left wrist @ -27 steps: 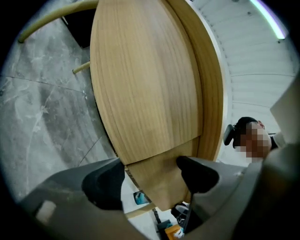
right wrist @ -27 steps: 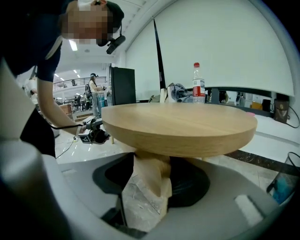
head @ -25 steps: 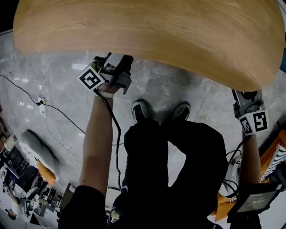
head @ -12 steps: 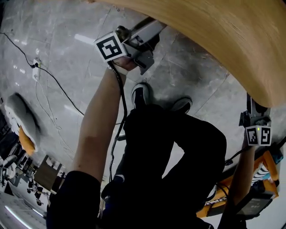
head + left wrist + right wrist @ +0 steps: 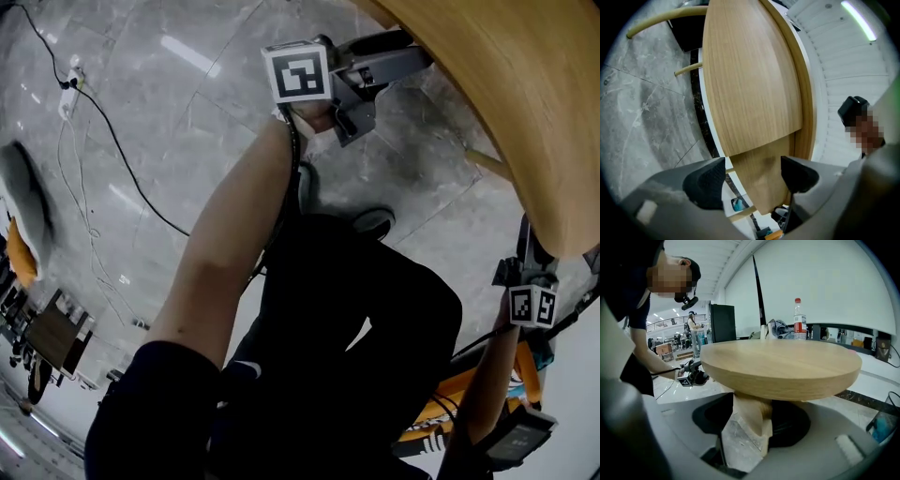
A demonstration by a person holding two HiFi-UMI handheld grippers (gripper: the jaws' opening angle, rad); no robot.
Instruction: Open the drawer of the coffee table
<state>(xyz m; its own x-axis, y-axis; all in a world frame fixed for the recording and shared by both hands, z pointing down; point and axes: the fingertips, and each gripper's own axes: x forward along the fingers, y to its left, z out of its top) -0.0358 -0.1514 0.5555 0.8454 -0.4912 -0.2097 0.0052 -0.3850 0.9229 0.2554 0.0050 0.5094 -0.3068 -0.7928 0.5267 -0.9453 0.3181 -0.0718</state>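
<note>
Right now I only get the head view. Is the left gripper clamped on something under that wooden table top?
Observer: It doesn't look like it. In the left gripper view, the left gripper has its jaws apart around a wooden panel, and a gap shows beside one jaw.
Visitor: Is anything lying on the table?
Observer: No. The right gripper view shows the round table top bare. A red-capped bottle shows beyond its far edge.
Visitor: What holds the top up?
Observer: A wooden pedestal under its middle, seen in that same view.
</note>
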